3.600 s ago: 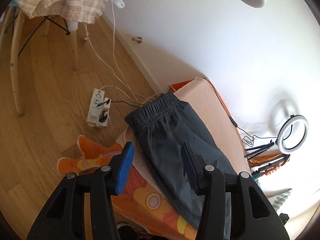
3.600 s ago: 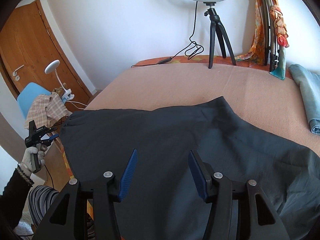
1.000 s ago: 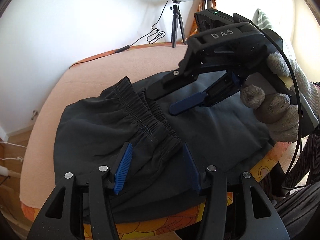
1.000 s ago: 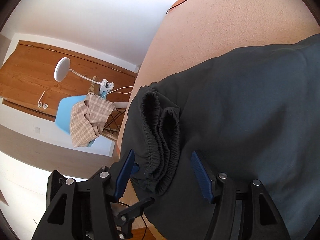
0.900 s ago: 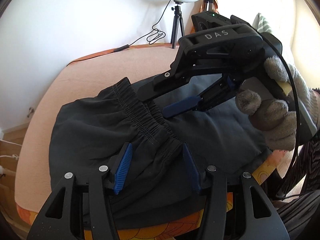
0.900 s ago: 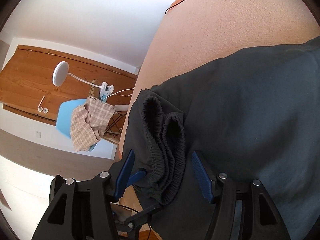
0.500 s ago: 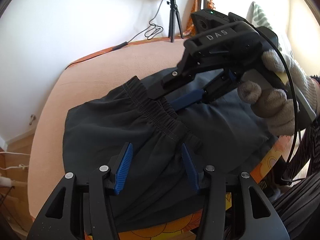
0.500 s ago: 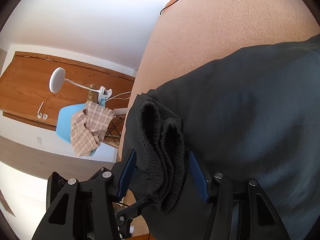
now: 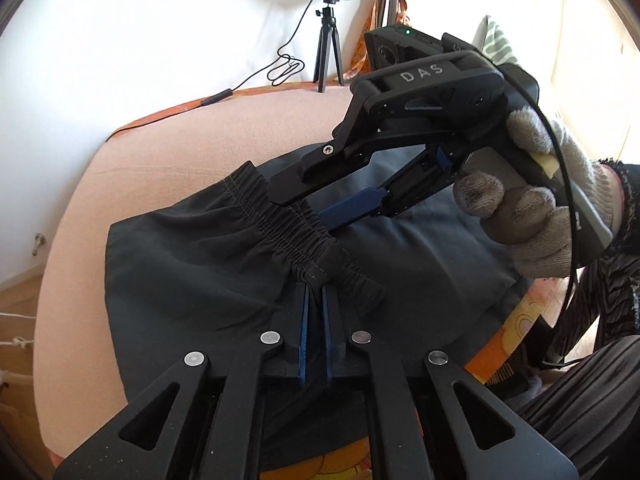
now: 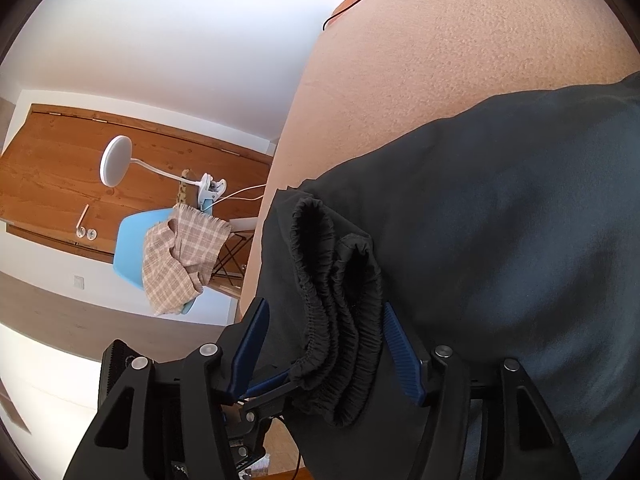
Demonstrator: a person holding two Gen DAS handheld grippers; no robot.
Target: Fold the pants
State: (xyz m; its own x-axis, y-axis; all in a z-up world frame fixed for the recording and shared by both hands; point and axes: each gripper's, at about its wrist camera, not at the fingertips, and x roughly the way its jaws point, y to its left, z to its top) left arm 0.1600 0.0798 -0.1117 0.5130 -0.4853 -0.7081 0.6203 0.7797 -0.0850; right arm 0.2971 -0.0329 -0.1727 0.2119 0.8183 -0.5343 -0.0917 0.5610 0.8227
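Where the left wrist view looks down, the dark grey fabric pants [image 9: 208,264] lie spread on a peach-coloured padded table [image 9: 192,128], their gathered elastic waistband [image 9: 296,236] bunched in a ridge across the middle. The left gripper [image 9: 314,280] has its blue pads pinched tight together on that waistband, presumably to anchor one point of the hem before the fold. Opposite, a gloved hand [image 9: 536,208] brings the right gripper [image 9: 316,208] in from the far side, its lower blue finger sliding against the same ridge. From the right wrist view, the doubled waistband [image 10: 336,320] sits between the right gripper [image 10: 320,320] and its blue fingers, which are parted wide and opening; they seem not to press the cloth, though the folds hide the contact. Beyond the table's edge a blue chair [image 10: 132,248] carries a checked cloth [image 10: 180,256], clear of the work.
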